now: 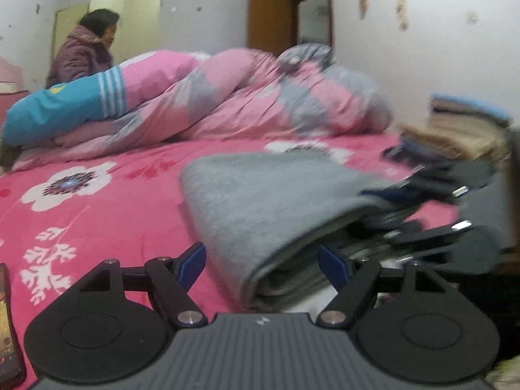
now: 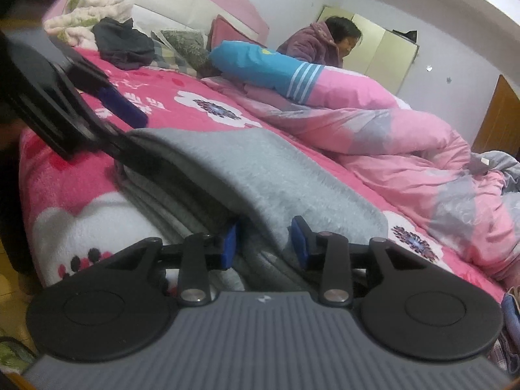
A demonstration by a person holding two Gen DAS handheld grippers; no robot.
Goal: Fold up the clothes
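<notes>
Left gripper (image 1: 261, 265) wide, right gripper (image 2: 265, 242) narrow and unclamped, both straddling the folded grey garment (image 1: 260, 201); a careless withdrawal could snag and undo the fold.

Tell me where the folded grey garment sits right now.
The grey garment lies on the pink floral bedspread near the bed's edge, in front of the pink duvet, between both tools in each wrist view.

1. Left gripper (image 1: 261, 265): matte black linkage arms, blue pads (image 1: 193, 261) at the fingertips.
2. Silver pivot screws either side of its ribbed grey housing (image 1: 260, 354), which bears a small white logo.
3. Right gripper (image 2: 266, 243): same build, with round black discs flanking the housing.
</notes>
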